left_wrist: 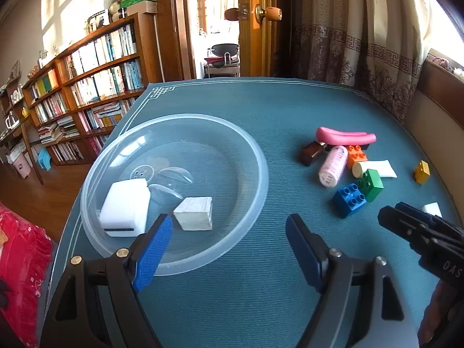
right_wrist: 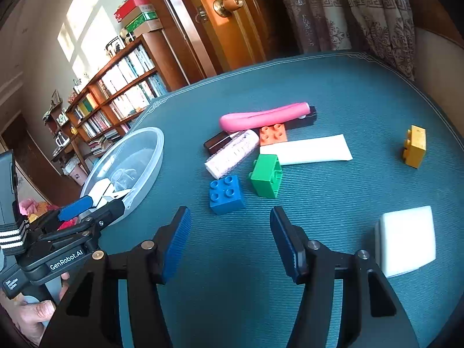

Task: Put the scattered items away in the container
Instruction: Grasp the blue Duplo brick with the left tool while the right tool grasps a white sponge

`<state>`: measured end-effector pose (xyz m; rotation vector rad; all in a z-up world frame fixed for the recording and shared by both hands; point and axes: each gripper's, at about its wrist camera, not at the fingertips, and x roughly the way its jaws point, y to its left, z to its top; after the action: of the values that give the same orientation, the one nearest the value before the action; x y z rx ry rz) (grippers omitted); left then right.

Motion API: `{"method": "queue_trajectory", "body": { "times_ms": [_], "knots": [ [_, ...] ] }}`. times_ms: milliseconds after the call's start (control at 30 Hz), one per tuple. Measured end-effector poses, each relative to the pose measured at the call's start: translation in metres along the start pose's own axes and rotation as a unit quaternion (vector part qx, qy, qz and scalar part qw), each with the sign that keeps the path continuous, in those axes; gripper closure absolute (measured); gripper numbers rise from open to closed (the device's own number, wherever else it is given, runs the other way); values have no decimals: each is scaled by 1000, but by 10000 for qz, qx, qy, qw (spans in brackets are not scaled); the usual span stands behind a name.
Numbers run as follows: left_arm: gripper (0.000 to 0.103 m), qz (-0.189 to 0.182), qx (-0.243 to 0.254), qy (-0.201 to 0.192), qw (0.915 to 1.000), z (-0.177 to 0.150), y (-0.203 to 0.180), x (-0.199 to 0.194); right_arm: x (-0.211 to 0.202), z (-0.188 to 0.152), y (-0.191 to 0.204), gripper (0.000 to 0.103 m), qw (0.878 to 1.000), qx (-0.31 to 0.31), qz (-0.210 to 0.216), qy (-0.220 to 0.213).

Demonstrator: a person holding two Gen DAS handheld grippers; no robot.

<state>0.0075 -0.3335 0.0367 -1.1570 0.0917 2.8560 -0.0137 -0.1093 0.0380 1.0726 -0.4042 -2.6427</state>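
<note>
right tongs [right_wrist: 230,240] near blue brick [right_wrist: 226,194]

**A blue-green table with toys and a bowl**

The table [right_wrist: 333,81] has a ribbed blue-green cover with a thin white line near its edge. A clear round bowl [left_wrist: 249,145] sits on the left side. To the right lies a heap: a pink tube [right_wrist: 261,116], a brown bottle [right_wrist: 216,142], a pale pink roller [right_wrist: 232,153], an orange brick [right_wrist: 272,134], a white tube [right_wrist: 313,152], a green brick [right_wrist: 265,175] and a blue brick [right_wrist: 226,194]. A yellow brick [right_wrist: 414,146] lies apart on the far right. A white block [right_wrist: 406,240] sits near, on the right.
</note>
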Motion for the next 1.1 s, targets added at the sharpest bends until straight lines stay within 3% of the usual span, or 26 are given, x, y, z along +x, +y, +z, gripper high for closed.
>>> {"method": "queue_trajectory", "body": {
  "times_ms": [333,700,1000,1100],
  "knots": [
    [19,-308,230,169,9991,1,-44,9,-42,-2,-37,43,9982,171,-415,-399],
    [19,-603,388,329,9969,5,-82,24,-63,-10,-84,43,9908,314,-1186,-568],
    [19,-699,346,480,9958,12,-94,40,-57,-15,-101,42,9912,448,-1195,-347],
    [19,-714,322,510,9956,15,-95,44,-54,-15,-100,37,9914,402,-1204,-311]
  ]
}}
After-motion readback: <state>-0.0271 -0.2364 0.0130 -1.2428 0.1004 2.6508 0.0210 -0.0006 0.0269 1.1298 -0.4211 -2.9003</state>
